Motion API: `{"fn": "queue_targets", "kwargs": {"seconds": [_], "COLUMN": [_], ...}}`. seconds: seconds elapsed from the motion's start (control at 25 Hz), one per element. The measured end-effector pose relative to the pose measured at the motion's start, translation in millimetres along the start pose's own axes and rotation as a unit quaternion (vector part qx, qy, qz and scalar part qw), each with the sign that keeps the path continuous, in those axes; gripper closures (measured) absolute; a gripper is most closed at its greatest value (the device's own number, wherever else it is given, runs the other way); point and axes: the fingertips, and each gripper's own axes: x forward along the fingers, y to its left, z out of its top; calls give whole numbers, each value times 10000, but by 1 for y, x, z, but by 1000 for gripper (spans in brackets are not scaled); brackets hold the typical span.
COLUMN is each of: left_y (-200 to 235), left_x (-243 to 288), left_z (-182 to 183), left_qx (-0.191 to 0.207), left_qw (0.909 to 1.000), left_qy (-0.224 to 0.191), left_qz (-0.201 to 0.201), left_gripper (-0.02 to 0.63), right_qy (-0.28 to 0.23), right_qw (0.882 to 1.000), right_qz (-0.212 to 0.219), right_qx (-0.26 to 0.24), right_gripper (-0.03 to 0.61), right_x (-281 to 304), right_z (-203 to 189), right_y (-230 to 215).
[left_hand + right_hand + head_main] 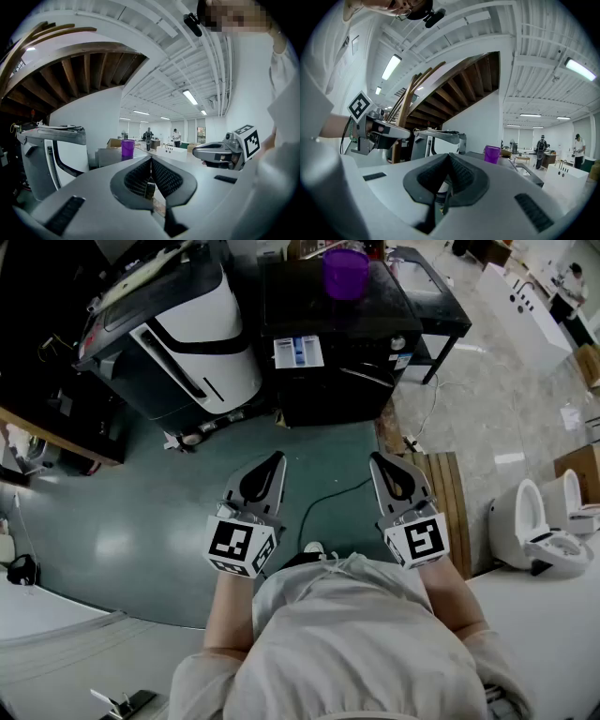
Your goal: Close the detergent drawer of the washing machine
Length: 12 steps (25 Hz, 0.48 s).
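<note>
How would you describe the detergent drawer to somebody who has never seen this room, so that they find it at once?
In the upper middle of the head view stands a black washing machine with a purple cup on top. The detergent drawer sticks out of its front at the upper left. Unlike the dark panel around it, it is white and blue.

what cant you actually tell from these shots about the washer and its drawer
- The detergent drawer: head view, too small to read what its compartments hold.
- Front of the washing machine: head view, dark and seen steeply from above; door and controls unclear.
- The drawer in both gripper views: hidden behind the bodies of the left gripper and right gripper, both shut.
- The purple cup: head view, contents not visible.
</note>
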Motion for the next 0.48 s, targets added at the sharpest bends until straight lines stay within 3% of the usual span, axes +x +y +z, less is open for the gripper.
{"fn": "queue_targets", "kwargs": {"seconds": [0.48], "left_y": [8], "left_x": [3], "left_z": [-3], "left_qx": [-41], "left_qw": [10000], "left_qy": [19], "left_qz": [-29], "left_gripper": [594], "right_qy": [171], "right_qw": [9998], "right_qz": [-102], "right_qx": [76], "right_gripper": [578], "right_x": [6], "right_z": [-9], "right_y": [0]}}
